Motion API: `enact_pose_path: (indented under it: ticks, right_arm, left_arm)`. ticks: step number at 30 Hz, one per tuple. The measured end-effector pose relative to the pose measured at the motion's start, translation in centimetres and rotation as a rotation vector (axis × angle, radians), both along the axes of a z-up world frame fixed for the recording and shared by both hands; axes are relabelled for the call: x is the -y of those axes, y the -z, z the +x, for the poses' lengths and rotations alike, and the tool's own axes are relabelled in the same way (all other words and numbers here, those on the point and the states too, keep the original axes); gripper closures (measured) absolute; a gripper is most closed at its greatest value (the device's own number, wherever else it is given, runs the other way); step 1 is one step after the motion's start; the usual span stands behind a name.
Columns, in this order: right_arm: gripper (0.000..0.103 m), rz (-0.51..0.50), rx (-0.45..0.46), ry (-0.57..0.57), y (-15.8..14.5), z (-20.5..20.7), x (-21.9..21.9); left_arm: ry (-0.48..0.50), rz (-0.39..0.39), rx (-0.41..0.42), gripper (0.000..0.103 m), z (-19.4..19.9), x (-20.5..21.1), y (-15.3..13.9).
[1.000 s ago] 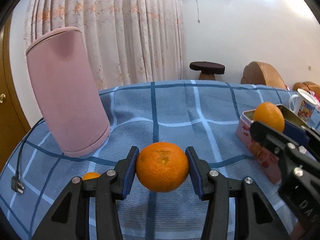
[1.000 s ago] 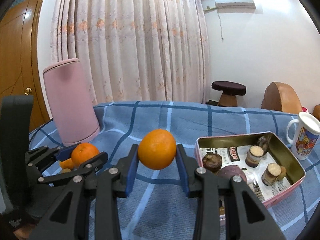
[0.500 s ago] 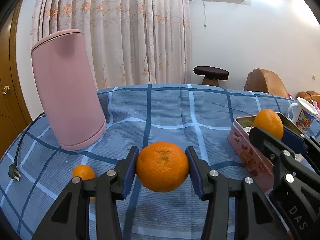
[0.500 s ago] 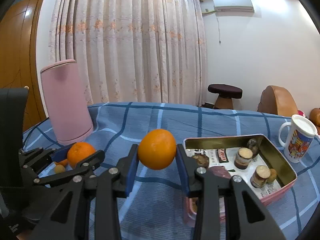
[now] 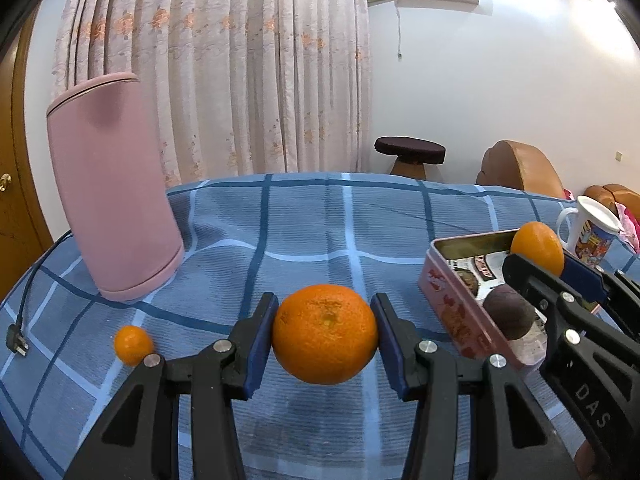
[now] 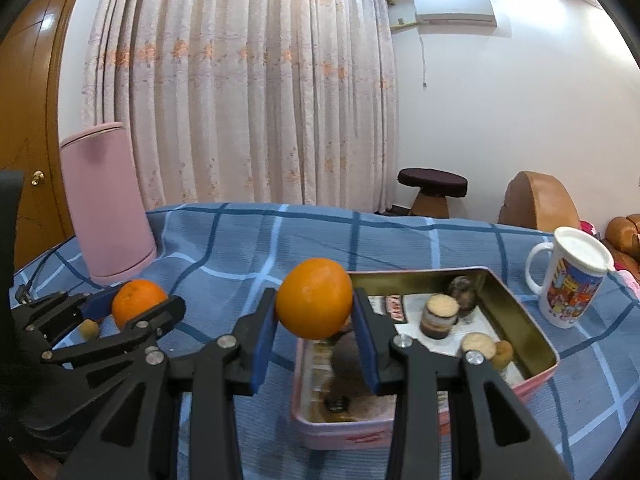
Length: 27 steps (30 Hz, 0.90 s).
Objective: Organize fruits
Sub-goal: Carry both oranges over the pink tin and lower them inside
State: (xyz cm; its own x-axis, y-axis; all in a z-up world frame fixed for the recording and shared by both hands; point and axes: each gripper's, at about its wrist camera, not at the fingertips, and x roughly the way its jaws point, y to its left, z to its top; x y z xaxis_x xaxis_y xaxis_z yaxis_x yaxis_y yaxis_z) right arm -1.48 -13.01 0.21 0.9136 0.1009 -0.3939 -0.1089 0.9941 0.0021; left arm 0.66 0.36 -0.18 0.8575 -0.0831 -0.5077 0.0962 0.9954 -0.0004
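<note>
My left gripper [image 5: 325,334] is shut on a large orange [image 5: 325,334], held above the blue checked cloth. My right gripper [image 6: 315,310] is shut on a second orange [image 6: 315,298], which hangs over the near left end of a pink tin [image 6: 536,344]. In the left wrist view that right gripper [image 5: 538,256] with its orange [image 5: 536,246] shows at the right, above the tin [image 5: 452,308]. In the right wrist view the left gripper [image 6: 138,306] and its orange [image 6: 138,304] show at the left. A small orange [image 5: 133,345] lies on the cloth, left of my left gripper.
A tall pink cylinder [image 5: 110,208] stands at the back left, with a black cord and plug [image 5: 16,342] beside it. The tin holds small jars [image 6: 440,314] and a dark round thing [image 5: 508,312]. A lidded printed mug [image 6: 572,280] stands to the tin's right.
Both grippers have slid rightward along the table, each still holding its orange. The tin now lies closer under the right gripper, and the small orange has come fully into view.
</note>
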Motion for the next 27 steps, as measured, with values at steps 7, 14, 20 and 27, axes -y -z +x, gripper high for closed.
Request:
enact_pose_path:
  ticks: [7, 14, 20, 27]
  right_arm:
    - [0.063, -0.006, 0.007, 0.027, -0.1, 0.0, 2.2]
    - [0.063, 0.007, 0.002, 0.061, -0.3, 0.2, 4.8]
    - [0.063, 0.01, 0.003, 0.099, -0.3, 0.2, 7.0]
    - [0.063, 0.018, 0.014, 0.169, -0.7, 0.2, 10.4]
  left_arm:
    - [0.02, -0.001, 0.015, 0.053, -0.3, 1.8, -0.1]
    - [0.049, -0.005, 0.033, 0.053, -0.5, 4.0, -0.4]
    - [0.081, -0.001, 0.047, 0.053, -0.6, 5.6, -0.5]
    - [0.126, 0.01, 0.057, 0.053, -0.5, 7.6, -0.7]
